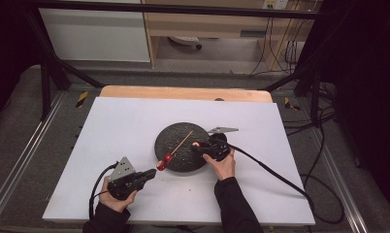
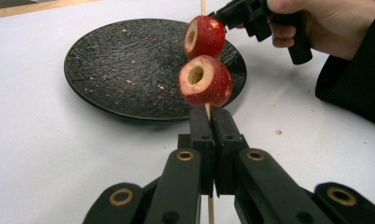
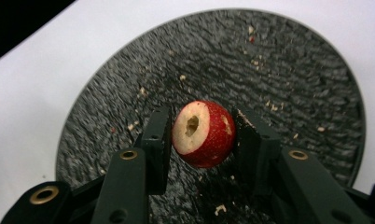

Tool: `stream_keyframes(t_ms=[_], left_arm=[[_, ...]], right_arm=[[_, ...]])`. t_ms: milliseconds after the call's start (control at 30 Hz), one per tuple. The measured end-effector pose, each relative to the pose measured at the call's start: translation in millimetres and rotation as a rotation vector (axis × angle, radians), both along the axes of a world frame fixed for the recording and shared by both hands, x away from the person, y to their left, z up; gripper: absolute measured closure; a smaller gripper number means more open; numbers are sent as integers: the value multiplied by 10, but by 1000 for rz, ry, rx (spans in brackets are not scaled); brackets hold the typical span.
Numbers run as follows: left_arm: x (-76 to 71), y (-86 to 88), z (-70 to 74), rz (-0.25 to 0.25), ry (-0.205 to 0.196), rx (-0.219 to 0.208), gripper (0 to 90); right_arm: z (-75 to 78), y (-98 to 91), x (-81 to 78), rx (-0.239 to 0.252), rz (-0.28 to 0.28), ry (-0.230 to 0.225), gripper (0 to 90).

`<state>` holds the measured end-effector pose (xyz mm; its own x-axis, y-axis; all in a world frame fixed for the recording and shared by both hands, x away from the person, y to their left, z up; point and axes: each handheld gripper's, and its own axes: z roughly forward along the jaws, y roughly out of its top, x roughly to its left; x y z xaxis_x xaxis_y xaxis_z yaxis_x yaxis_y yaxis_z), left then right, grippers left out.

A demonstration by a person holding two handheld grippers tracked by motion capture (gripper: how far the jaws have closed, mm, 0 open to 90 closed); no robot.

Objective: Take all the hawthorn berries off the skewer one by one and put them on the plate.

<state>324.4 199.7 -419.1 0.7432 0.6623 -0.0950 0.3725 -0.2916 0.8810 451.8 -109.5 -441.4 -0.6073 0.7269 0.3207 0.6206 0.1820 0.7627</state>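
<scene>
A white table is seen from the high view, with a dark plate near its middle. At the near left, the left gripper is held in the left hand. Its jaws are closed on a thin wooden skewer, which slants up and away over the plate. Two cored red fruits are threaded on the skewer, one just beyond the jaw tips and a second fruit touching it farther along. Right of these, the right gripper is held over the plate by the right hand. A third fruit is held between its jaws. Crumbs are scattered over the plate.
</scene>
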Motion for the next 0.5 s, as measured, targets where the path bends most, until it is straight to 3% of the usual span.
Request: stream_keyframes(t_ms=[300, 500], left_arm=[[3, -15, -11, -2, 4, 6, 884], [0, -27, -15, -5, 4, 8, 884]], right_arm=[[-71, 27, -2, -30, 14, -2, 581], [63, -16, -47, -1, 20, -28, 472]])
